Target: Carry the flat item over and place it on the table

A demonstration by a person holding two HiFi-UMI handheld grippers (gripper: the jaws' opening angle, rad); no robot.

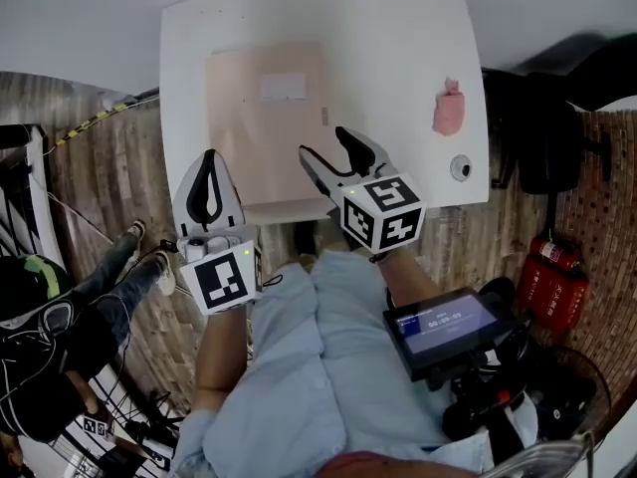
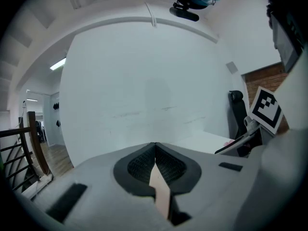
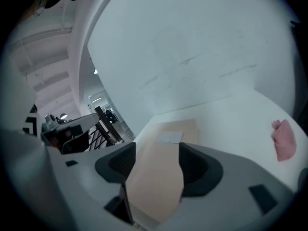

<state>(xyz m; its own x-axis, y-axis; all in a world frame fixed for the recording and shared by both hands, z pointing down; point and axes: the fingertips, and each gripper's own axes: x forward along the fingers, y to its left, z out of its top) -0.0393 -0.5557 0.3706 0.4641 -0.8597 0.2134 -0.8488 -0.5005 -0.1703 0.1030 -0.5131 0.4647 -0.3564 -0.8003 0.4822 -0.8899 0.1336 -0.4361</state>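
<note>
1. Flat item: lies flat on the table, near its front edge; looks delivered.
2. Right gripper: hovers above the table's front edge, jaws apart, empty, since no grip seems needed.
3. Left gripper: hangs at the table's front-left corner, jaws together, empty.

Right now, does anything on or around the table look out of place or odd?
Mostly tidy: the flat tan item lies flat and square on the white table. One oddity: a thin tan strip shows between the left gripper's closed jaws; what it is, I cannot tell.
</note>
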